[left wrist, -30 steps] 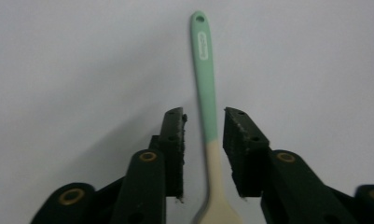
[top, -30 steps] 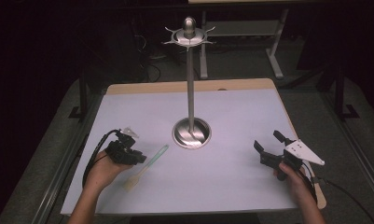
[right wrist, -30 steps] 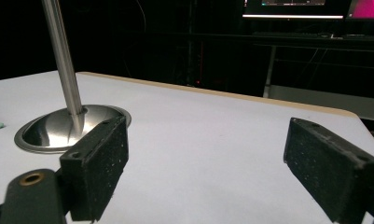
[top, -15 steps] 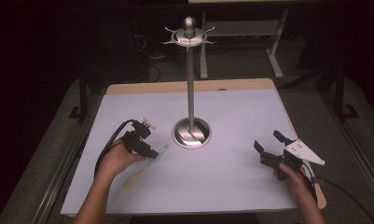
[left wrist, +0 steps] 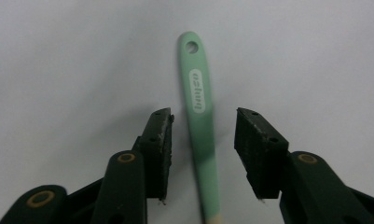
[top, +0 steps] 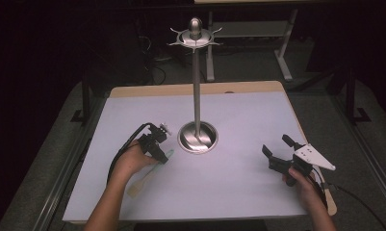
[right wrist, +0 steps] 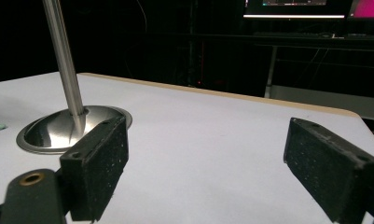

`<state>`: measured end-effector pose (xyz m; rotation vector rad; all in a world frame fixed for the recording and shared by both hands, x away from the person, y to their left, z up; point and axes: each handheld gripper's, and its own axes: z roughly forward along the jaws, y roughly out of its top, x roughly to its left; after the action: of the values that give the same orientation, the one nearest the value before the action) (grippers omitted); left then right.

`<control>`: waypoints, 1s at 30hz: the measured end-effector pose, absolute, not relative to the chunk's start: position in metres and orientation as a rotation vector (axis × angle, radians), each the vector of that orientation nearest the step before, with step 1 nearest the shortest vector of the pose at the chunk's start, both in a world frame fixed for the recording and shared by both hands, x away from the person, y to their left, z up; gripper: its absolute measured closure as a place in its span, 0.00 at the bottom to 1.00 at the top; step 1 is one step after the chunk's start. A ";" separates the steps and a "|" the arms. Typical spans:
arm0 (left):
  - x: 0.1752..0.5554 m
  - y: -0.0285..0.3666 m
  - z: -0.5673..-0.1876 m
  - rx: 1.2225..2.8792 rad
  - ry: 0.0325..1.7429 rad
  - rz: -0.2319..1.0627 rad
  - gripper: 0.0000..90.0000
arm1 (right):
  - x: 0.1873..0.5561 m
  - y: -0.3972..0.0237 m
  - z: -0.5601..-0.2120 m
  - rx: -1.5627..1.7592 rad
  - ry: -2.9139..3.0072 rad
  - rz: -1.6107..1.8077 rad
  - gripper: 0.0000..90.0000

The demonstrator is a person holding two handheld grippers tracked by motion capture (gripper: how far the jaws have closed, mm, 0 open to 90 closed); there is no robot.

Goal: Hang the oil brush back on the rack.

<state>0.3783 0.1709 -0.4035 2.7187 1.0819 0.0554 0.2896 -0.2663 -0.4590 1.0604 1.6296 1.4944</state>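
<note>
A spatula (left wrist: 196, 93) with a mint-green handle and a pale tan blade end (top: 135, 186) lies flat on the white table top (top: 238, 115), left of the stand. My left gripper (top: 162, 156) hovers over its green handle, near the end with the hanging hole. In the left gripper view the handle runs between the jaws of my left gripper (left wrist: 203, 119). The jaws have just been closing, and a gap remains on both sides of the handle. My right gripper (top: 276, 145) rests open at the right, and nothing is between the jaws of my right gripper (right wrist: 208, 135).
A tall steel stand (top: 196, 86) with a round base (top: 197, 137) and hooked top ring rises mid-table; its pole (right wrist: 63, 56) shows in the right gripper view. Dark floor, table legs and cables lie beyond the far edge.
My left hand has slid right and slightly forward along the spatula toward the stand's base. The right hand has not moved.
</note>
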 end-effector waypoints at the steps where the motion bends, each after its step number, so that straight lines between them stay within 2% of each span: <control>1: 0.379 0.171 -0.404 2.723 1.082 0.049 0.66 | 0.290 -0.266 -0.459 1.060 1.630 1.494 0.15; 15: 0.378 0.161 -0.413 2.763 1.107 0.074 0.79 | 0.290 -0.266 -0.459 1.063 1.629 1.497 0.15; 30: 0.376 0.155 -0.413 2.794 1.143 0.114 0.86 | 0.290 -0.266 -0.459 1.061 1.632 1.496 0.15</control>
<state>0.3764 0.1545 -0.4130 2.7936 1.1427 0.1141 0.2899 -0.2662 -0.4590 1.0612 1.6321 1.4956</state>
